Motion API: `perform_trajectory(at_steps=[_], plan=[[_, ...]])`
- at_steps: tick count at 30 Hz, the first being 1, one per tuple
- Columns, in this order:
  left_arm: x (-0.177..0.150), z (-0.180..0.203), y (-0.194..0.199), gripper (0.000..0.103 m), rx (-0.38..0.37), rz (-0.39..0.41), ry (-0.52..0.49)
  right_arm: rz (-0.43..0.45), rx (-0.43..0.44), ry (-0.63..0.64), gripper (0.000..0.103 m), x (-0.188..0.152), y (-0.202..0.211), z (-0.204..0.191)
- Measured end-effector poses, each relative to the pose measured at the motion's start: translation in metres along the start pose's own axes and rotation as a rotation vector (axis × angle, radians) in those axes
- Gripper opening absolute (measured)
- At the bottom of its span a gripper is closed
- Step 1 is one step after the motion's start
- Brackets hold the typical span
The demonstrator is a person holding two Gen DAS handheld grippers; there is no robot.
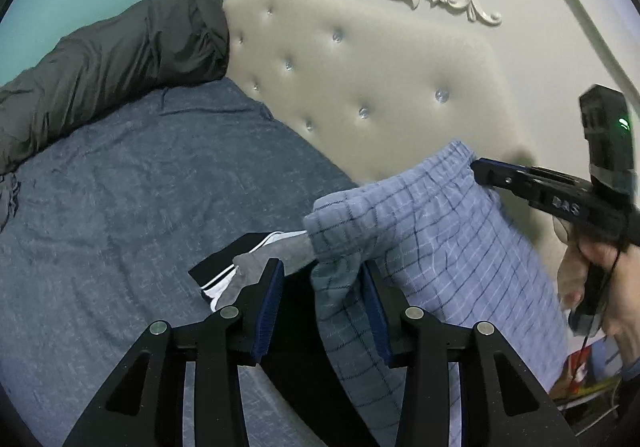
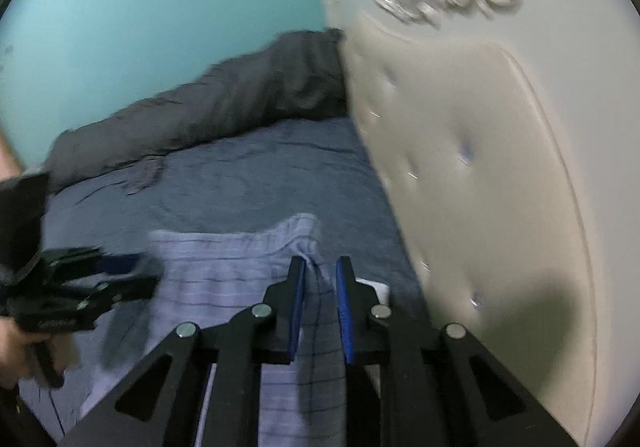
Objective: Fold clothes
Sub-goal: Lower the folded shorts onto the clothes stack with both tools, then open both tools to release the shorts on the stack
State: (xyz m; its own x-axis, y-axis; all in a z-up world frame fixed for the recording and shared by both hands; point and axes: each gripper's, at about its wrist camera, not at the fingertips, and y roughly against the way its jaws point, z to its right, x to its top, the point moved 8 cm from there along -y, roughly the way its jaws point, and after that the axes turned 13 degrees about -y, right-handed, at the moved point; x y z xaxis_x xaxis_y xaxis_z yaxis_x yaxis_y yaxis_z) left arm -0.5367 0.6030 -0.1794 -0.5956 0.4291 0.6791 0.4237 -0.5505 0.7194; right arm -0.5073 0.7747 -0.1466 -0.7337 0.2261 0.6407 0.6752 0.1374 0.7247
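Observation:
A pair of light blue checked shorts (image 1: pixel 432 231) hangs in the air above the bed, held up by its waistband. My left gripper (image 1: pixel 323 275) has its jaws wide, with a fold of the shorts lying loose between them against the right pad. My right gripper (image 2: pixel 320 271) is closed on the other end of the waistband (image 2: pixel 316 287); it also shows in the left wrist view (image 1: pixel 480 169), pinching the fabric's top corner. The shorts spread left in the right wrist view (image 2: pixel 224 267), where the left gripper (image 2: pixel 120 275) is blurred.
A blue bedsheet (image 1: pixel 140 207) covers the bed. A dark grey duvet (image 1: pixel 120 59) is bunched at the far side. A tufted cream headboard (image 1: pixel 360 79) stands close on the right. Folded black, white-striped and grey clothes (image 1: pixel 244 267) lie below the shorts.

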Motion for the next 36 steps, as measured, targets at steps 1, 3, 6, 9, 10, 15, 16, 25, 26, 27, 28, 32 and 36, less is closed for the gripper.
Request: perform_trajectory(at_steps=[1,3,6,9,10,15,16,25,26,27,28,32,36], plan=[[-0.001,0.000,-0.001,0.043,0.001,-0.001,-0.004,-0.009,-0.017,-0.014,0.015,-0.001,-0.003,0.006],[-0.001,0.000,0.000,0.043,0.004,0.007,-0.010,-0.028,-0.052,-0.042,0.015,-0.004,-0.009,0.017],[0.000,-0.004,0.006,0.043,0.011,0.029,-0.003,-0.026,-0.067,-0.054,0.015,-0.006,-0.008,0.026],[0.009,-0.004,0.014,0.043,0.021,0.069,-0.007,0.075,0.012,-0.068,0.015,0.006,0.019,0.019],[0.012,-0.003,0.016,0.043,0.023,0.080,-0.014,0.108,0.043,-0.049,0.015,0.009,0.027,0.013],[0.018,-0.007,0.008,0.043,0.024,0.067,0.007,0.065,0.114,0.107,0.015,0.007,0.028,-0.033],[0.017,-0.010,0.005,0.043,0.023,0.061,0.017,0.043,0.095,0.123,0.015,0.005,0.020,-0.036],[0.002,-0.019,-0.014,0.043,0.015,0.008,0.025,-0.115,-0.056,0.015,0.013,-0.013,-0.030,-0.003],[0.002,-0.018,-0.011,0.043,0.017,0.012,0.022,-0.107,-0.054,0.012,0.012,-0.012,-0.028,-0.002],[0.002,-0.018,-0.007,0.043,0.020,0.016,0.018,-0.099,-0.052,0.010,0.012,-0.011,-0.026,-0.001],[0.003,-0.018,-0.003,0.043,0.023,0.021,0.014,-0.092,-0.050,0.007,0.012,-0.010,-0.024,0.000],[0.000,-0.017,0.020,0.043,0.039,0.037,0.019,-0.058,-0.027,-0.006,0.012,-0.007,-0.003,0.005],[-0.015,0.001,0.050,0.043,-0.002,0.053,-0.026,-0.044,0.009,-0.007,0.012,-0.016,0.022,0.005]])
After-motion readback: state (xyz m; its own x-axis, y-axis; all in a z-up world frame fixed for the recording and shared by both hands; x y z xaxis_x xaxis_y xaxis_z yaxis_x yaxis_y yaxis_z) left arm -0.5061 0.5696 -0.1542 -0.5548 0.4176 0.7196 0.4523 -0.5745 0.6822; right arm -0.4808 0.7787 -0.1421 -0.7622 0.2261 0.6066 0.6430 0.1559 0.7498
